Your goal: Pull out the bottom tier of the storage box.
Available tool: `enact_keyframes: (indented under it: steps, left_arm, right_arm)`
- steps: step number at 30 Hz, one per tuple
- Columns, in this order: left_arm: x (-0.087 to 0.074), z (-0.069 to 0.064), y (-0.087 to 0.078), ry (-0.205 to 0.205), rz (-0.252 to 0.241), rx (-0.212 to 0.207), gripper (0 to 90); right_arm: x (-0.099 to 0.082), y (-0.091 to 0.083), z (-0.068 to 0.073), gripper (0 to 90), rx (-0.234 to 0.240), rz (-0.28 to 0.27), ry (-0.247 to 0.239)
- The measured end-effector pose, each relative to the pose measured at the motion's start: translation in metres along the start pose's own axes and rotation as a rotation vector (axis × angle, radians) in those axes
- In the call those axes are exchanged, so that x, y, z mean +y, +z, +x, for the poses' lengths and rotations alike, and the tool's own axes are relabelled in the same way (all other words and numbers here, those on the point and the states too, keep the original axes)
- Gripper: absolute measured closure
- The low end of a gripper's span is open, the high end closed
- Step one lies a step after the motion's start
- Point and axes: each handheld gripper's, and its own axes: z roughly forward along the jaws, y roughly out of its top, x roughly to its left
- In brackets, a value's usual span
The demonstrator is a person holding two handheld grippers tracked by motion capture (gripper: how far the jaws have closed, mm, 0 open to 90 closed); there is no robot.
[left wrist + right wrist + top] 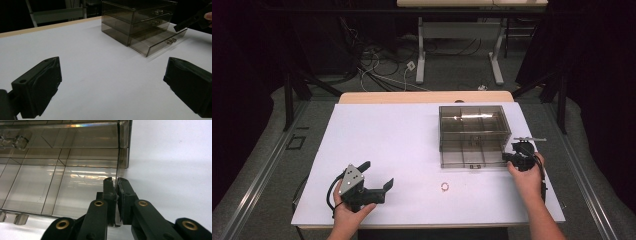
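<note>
Working left to right:
Left gripper [374, 181]: idle near table's front-left edge, jaws spread wide, nothing between them.
Small ring [445, 186]: loose on white table [382, 135], between both hands, just ahead of drawer front.
Drawer box [472, 125]: smoky clear plastic, right of centre; bottom drawer [472, 159] pulled partly out toward person.
Right gripper [116, 185]: clamped on right side wall of bottom drawer, wall pinched between pads.
Step, judged: drawer being slid by its side wall.
Next, judged: straight pull or push along drawer's travel, grip kept square to avoid skewing.

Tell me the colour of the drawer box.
Smoky, see-through brown drawer box; best in the left gripper view.
</note>
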Motion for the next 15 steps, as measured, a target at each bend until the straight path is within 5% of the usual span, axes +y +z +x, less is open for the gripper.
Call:
enact_keyframes:
  steps: [15]
  left_arm:
    - [0.0001,-0.0008,-0.0001,-0.003,-0.003,-0.004,1.4]
  right_arm:
    - [-0.0042,-0.004,0.0011,86.0,-0.007,-0.001,-0.007]
